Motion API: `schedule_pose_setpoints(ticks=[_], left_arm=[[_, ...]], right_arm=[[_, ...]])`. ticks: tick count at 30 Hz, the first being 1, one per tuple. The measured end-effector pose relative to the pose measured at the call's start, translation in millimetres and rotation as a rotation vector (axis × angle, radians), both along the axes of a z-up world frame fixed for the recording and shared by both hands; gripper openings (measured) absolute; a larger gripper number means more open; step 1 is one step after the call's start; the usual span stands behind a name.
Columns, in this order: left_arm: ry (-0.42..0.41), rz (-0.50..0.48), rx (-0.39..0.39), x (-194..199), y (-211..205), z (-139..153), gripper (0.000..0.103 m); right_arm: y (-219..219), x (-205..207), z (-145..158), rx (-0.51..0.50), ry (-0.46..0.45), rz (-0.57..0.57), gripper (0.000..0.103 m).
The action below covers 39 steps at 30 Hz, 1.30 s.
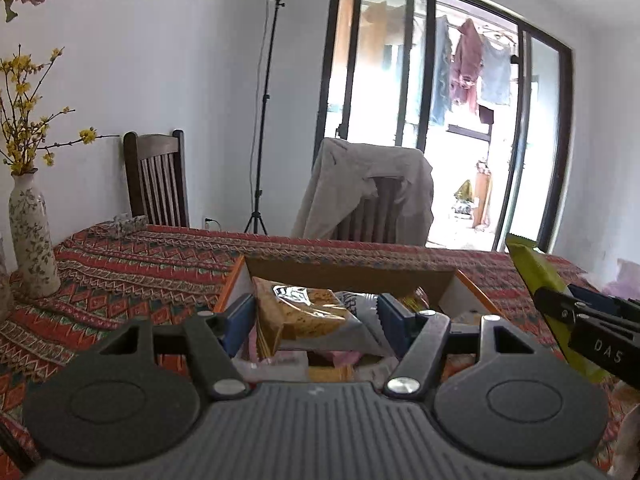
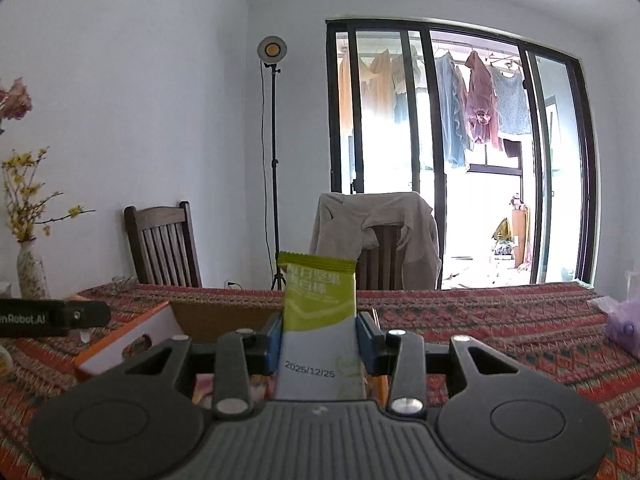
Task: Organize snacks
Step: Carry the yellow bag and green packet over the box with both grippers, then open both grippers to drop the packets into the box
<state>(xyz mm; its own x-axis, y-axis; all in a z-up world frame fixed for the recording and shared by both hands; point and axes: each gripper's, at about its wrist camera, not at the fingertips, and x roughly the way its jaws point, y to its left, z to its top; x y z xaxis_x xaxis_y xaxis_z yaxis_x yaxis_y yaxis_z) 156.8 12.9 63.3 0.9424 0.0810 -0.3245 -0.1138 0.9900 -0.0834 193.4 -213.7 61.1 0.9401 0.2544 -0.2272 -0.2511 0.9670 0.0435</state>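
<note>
An open cardboard box (image 1: 352,272) with orange-edged flaps sits on the patterned tablecloth and holds several snack packets. My left gripper (image 1: 316,316) hovers over the box, its blue fingers (image 1: 240,320) closed on a clear-and-white packet of yellow biscuits (image 1: 316,316). My right gripper (image 2: 320,340) is shut on a green and white snack bar packet (image 2: 318,320), held upright above the box's right side (image 2: 224,316). That green packet (image 1: 536,276) and the right gripper also show at the right edge of the left wrist view.
A flowered vase (image 1: 32,240) with yellow blossoms stands at the table's left. Two wooden chairs (image 1: 158,180) stand behind the table, one draped with a grey garment (image 1: 360,192). A lamp stand (image 1: 264,120) is by the wall. A purple bag (image 2: 624,320) lies at right.
</note>
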Motion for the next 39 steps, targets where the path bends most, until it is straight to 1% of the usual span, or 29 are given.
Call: schedule_pose_setpoints(ticks=[4, 9, 13, 15, 19, 21, 22, 23, 24, 25, 26, 27, 28, 29, 30, 33, 39], left_arm=[[0.01, 0.023, -0.018, 24, 8, -3, 0.068], [0.019, 0.054, -0.032, 57, 12, -9, 0.068], [0.008, 0.077, -0.034, 74, 15, -19, 0.068], [0.01, 0.077, -0.036, 80, 17, -28, 0.068], [0.036, 0.061, -0.033, 86, 20, -40, 0.068], [0.034, 0.056, -0.036, 85, 21, -42, 0.073], [0.029, 0.058, -0.037, 83, 22, -43, 0.08], [0.02, 0.064, -0.038, 82, 22, -43, 0.086], [0.01, 0.065, -0.039, 80, 22, -43, 0.089], [-0.001, 0.067, -0.04, 78, 23, -43, 0.096], [-0.013, 0.074, -0.042, 76, 23, -43, 0.103], [-0.025, 0.08, -0.044, 74, 24, -43, 0.103], [-0.035, 0.087, -0.045, 73, 25, -42, 0.103], [-0.039, 0.089, -0.049, 72, 25, -43, 0.103], [-0.041, 0.089, -0.053, 72, 26, -42, 0.103], [-0.029, 0.094, -0.06, 73, 26, -43, 0.103], [-0.01, 0.094, -0.054, 70, 24, -46, 0.103]], right_arm=[[10, 32, 4, 0.004, 0.012, -0.02, 0.038], [20, 69, -5, 0.022, 0.041, -0.044, 0.038], [25, 80, -19, 0.01, 0.033, -0.046, 0.038], [26, 85, -29, 0.002, 0.052, -0.043, 0.038], [21, 91, -38, 0.029, 0.09, -0.027, 0.038], [23, 93, -42, 0.019, 0.102, -0.023, 0.039], [24, 94, -45, 0.014, 0.107, -0.019, 0.041], [24, 93, -47, 0.007, 0.108, -0.02, 0.04], [25, 92, -48, -0.001, 0.106, -0.022, 0.044], [26, 92, -48, -0.002, 0.106, -0.022, 0.054], [26, 90, -48, 0.005, 0.102, -0.019, 0.069], [25, 87, -48, 0.013, 0.094, -0.017, 0.078], [23, 84, -47, 0.02, 0.083, -0.017, 0.091], [22, 82, -46, 0.026, 0.073, -0.018, 0.1], [20, 81, -46, 0.031, 0.066, -0.018, 0.103], [18, 80, -46, 0.039, 0.068, -0.019, 0.103], [22, 80, -50, 0.001, 0.083, -0.034, 0.103]])
